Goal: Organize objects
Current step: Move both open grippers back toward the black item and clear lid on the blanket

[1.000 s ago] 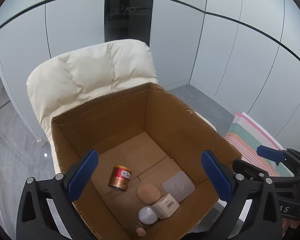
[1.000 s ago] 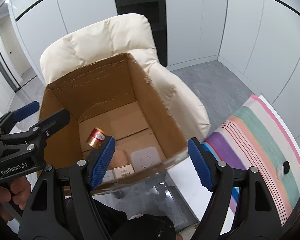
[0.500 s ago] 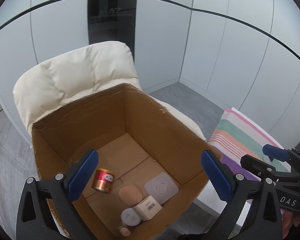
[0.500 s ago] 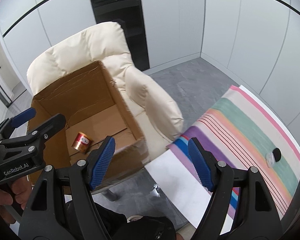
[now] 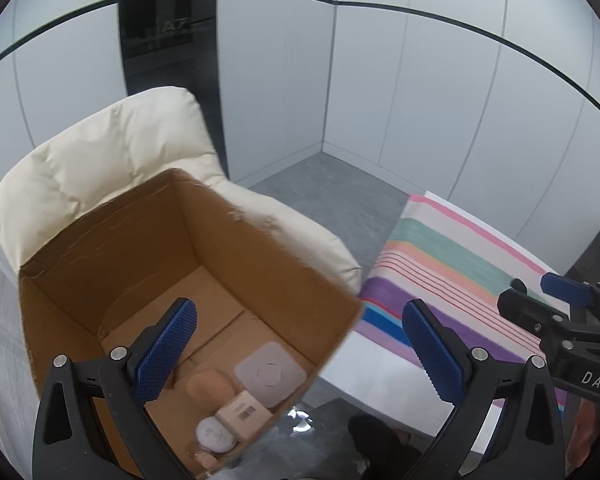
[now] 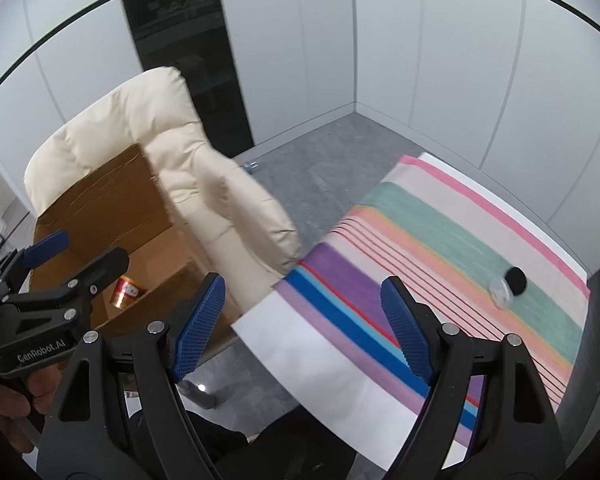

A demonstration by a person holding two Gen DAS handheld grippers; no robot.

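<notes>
Landmark: the box (image 5: 100, 264) on the cream chair (image 5: 100, 152). In it lie a red can (image 6: 125, 291), a sponge (image 5: 209, 385), a white jar (image 5: 215, 434), a carton (image 5: 243, 412) and a square case (image 5: 270, 372). The left gripper (image 5: 300, 344) hangs over the box's right corner, jaws apart, empty. Right of the box, the right gripper (image 6: 300, 326) hovers above the striped cloth (image 6: 440, 240), jaws opening, empty. Farthest right of the box, on that cloth, lies a black disc (image 6: 515, 280).

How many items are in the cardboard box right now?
6: red-gold can by itself; flat square case, beige sponge, barcoded carton, white round jar and small pinkish piece clustered in the near corner. Others may be hidden.
</notes>
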